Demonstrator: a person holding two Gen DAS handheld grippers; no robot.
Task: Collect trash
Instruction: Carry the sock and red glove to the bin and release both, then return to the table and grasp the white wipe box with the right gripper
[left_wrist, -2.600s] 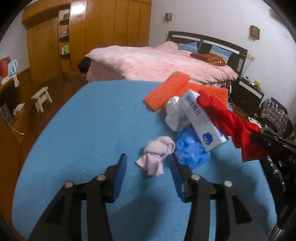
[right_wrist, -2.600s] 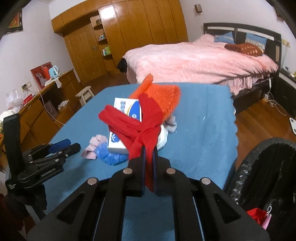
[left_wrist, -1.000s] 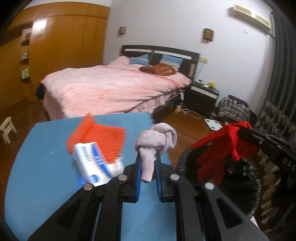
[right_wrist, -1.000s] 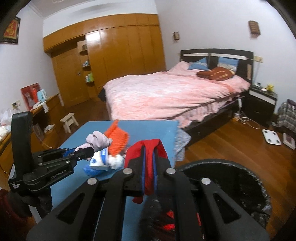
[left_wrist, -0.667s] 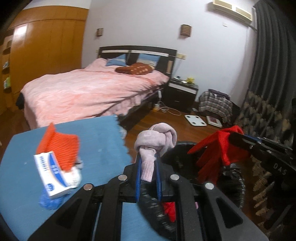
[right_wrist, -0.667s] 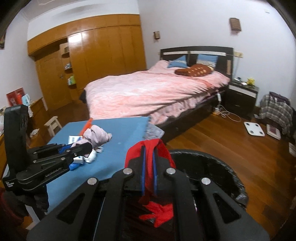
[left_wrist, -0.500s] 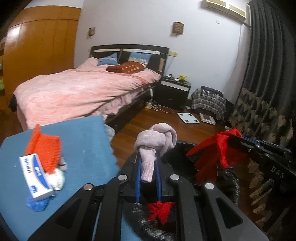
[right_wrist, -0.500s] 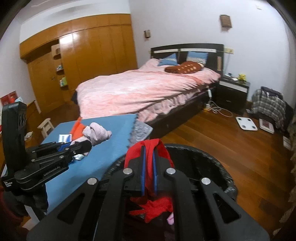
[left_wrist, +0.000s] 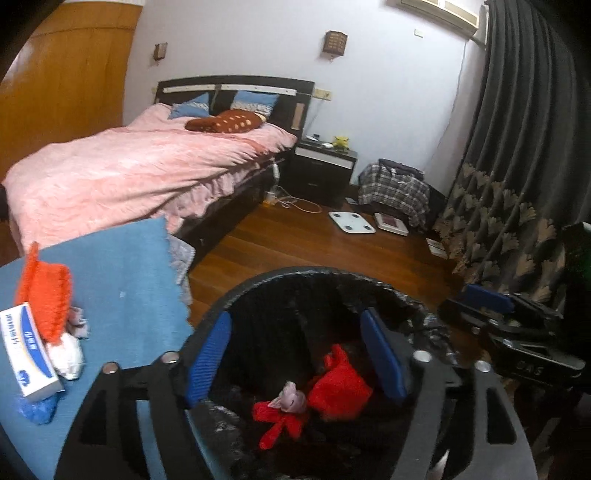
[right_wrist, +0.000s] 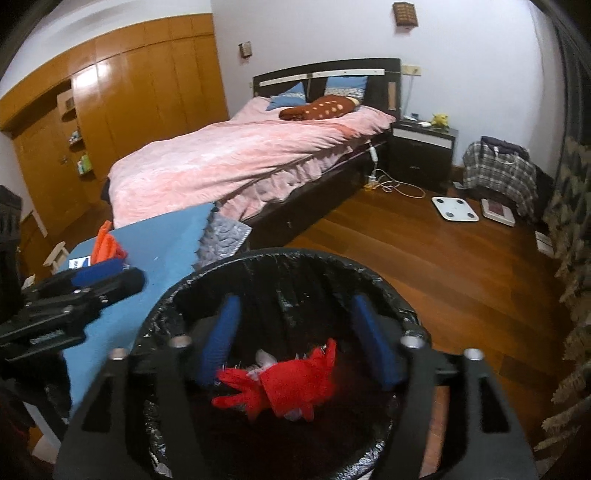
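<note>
Both grippers hang open and empty over a black-lined trash bin (left_wrist: 317, 275) (right_wrist: 295, 258). My left gripper (left_wrist: 295, 350) has its blue pads wide apart; below it, inside the bin, lie red cloth pieces (left_wrist: 338, 387) and a small pink cloth (left_wrist: 293, 397). My right gripper (right_wrist: 299, 339) is open above the red cloth (right_wrist: 291, 384) in the bin. On the blue table (left_wrist: 122, 280) remain an orange mesh piece (left_wrist: 46, 295), a white and blue box (left_wrist: 27, 352), a white wad (left_wrist: 68, 354) and a blue wad (left_wrist: 37, 408).
A pink bed (left_wrist: 129, 170) stands behind the table, with a dark nightstand (left_wrist: 321, 173) beside it. A white scale (left_wrist: 351, 221) and a plaid bag (left_wrist: 395, 192) sit on the wooden floor. Dark curtains (left_wrist: 517, 166) hang at the right.
Both grippers opened over the bin. The pink cloth dropped from the left gripper and the red cloth from the right; both now lie inside the bin.
</note>
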